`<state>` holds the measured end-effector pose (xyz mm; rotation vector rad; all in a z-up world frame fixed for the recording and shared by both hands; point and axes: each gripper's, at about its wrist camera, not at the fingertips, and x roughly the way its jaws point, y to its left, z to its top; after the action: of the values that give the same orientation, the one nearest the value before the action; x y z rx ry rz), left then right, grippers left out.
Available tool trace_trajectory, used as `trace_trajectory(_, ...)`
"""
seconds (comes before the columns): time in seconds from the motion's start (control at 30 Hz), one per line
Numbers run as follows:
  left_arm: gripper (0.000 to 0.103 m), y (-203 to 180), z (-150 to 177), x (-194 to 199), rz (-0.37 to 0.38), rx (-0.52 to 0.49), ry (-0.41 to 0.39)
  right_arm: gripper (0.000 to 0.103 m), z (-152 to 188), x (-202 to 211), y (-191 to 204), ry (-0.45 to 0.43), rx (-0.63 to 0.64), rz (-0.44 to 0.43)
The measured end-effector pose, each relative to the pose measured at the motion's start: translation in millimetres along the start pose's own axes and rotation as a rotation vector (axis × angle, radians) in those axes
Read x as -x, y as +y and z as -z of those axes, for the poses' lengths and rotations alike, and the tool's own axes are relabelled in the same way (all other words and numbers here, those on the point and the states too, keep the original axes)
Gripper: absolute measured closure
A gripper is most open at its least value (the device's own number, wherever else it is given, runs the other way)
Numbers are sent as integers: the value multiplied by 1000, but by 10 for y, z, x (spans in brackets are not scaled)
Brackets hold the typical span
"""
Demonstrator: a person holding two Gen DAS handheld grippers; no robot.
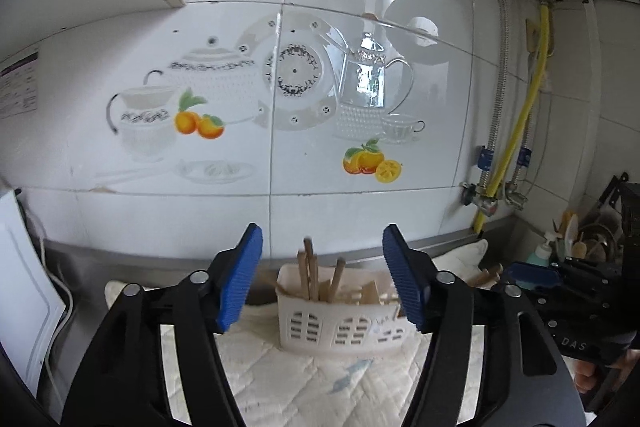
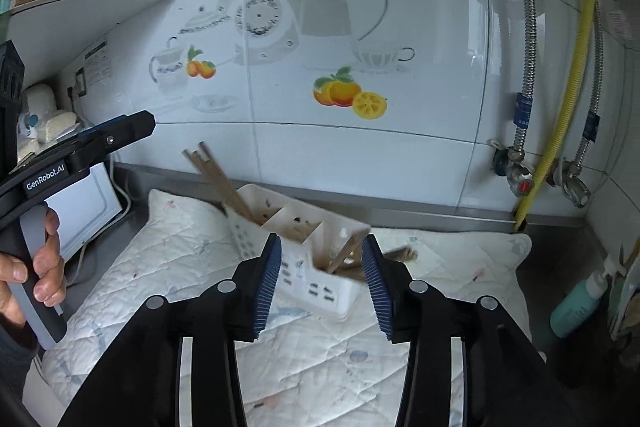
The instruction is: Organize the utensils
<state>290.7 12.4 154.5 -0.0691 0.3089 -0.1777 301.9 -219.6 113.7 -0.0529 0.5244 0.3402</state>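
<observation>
Right gripper (image 2: 322, 281): jaws spread wide, nothing between the pads, hovering just short of the near end of the white caddy (image 2: 320, 267). Left gripper (image 1: 322, 281): likewise open and empty, pointed at the same caddy (image 1: 340, 319) from its long side, held off from it.

Caddy sits on the quilted mat (image 2: 200, 287) on the counter, close to the tiled wall (image 2: 360, 155). It has several compartments. Wooden utensils (image 2: 216, 179) stand in the far-left compartment and lean out toward the wall. A wooden stick (image 2: 348, 251) leans in the nearest compartment, right in the mouth of the right gripper. More wooden pieces (image 2: 402, 254) lie flat behind the caddy's right end; cannot tell if they rest on the mat or poke out of the basket.

Judgement: step in hand is picking the near stick with the right gripper for re-sorting.

Notes for doing it well:
- Take the stick on its upper part, above the rim, so the pads do not catch the caddy wall.
- Centre it between the pads before closing; it is thin and tilted, so it may twist.
- Lift along its own lean, not straight up, or the light caddy may tip.
- Left gripper could steady the caddy if it shifts on the soft mat.
</observation>
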Motion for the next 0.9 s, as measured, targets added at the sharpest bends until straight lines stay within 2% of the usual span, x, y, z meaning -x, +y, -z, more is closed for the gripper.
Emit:
trace_trajectory(0.03, 37, 1, 32, 60, 3, -1, 1, 59, 45, 53, 30, -4, 2, -1)
trace_trajectory(0.1, 24, 2, 116, 193, -1, 0, 0, 52, 138, 156, 94, -13, 9, 3)
trace_trajectory(0.13, 22, 1, 177, 270, 5, 0, 2, 49, 172, 191, 120, -17, 13, 5)
trace_trajectory(0.2, 12, -2, 285, 377, 3, -8, 8, 43, 262, 277, 178, -29, 22, 13)
trace_trajectory(0.23, 10, -8, 354, 436, -8, -16, 10, 36, 323, 327, 213, -35, 26, 16)
trace_trajectory(0.3, 5, -14, 473, 531, -14, -28, 15, 33, 418, 402, 264, -47, 27, 19)
trace_trajectory(0.47, 5, -1, 765, 746, -42, -53, 34, 26, 691, 552, 407, -57, 38, 20)
trace_trajectory(0.53, 5, 32, 882, 819, -41, -44, 50, 20, 793, 595, 456, -58, 39, 28)
trace_trajectory(0.67, 5, 88, 1066, 950, -55, -17, 71, 14, 1000, 677, 516, -60, 34, 41)
trace_trajectory(0.9, 5, 117, 1313, 1180, -88, -15, 79, 12, 1327, 747, 586, -25, 31, 66)
